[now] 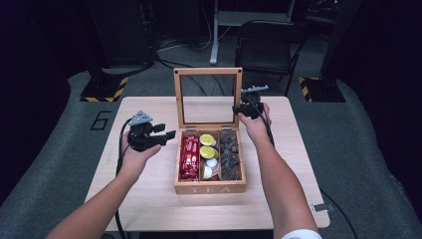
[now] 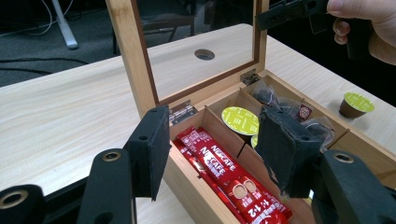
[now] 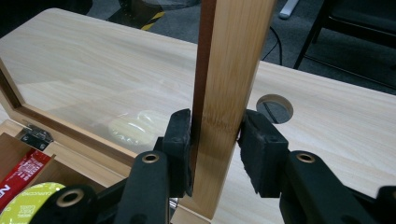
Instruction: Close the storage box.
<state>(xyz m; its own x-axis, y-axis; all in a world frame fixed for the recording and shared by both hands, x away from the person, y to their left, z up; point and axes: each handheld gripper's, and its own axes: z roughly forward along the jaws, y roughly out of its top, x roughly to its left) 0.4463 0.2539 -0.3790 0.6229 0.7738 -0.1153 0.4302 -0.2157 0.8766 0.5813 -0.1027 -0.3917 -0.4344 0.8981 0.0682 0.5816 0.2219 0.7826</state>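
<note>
A wooden tea box [image 1: 209, 188] stands mid-table with its glass lid [image 1: 207, 71] upright. My right gripper [image 1: 242, 108] is shut on the lid's right frame rail [image 3: 231, 56], its pads [image 3: 180, 135] pressed on both faces. My left gripper [image 1: 166, 135] hovers open just left of the box, with nothing between its jaws [image 2: 212, 135]. Inside lie red Nescafe sticks [image 2: 224, 172] on the left, green-topped capsules [image 2: 240, 120] in the middle and dark wrapped tea bags [image 2: 280, 100] on the right.
One loose green-topped capsule [image 2: 355, 104] sits on the table to the right of the box. A round cable hole [image 3: 274, 106] is in the tabletop behind the lid. A black chair [image 1: 268, 45] stands beyond the table's far edge.
</note>
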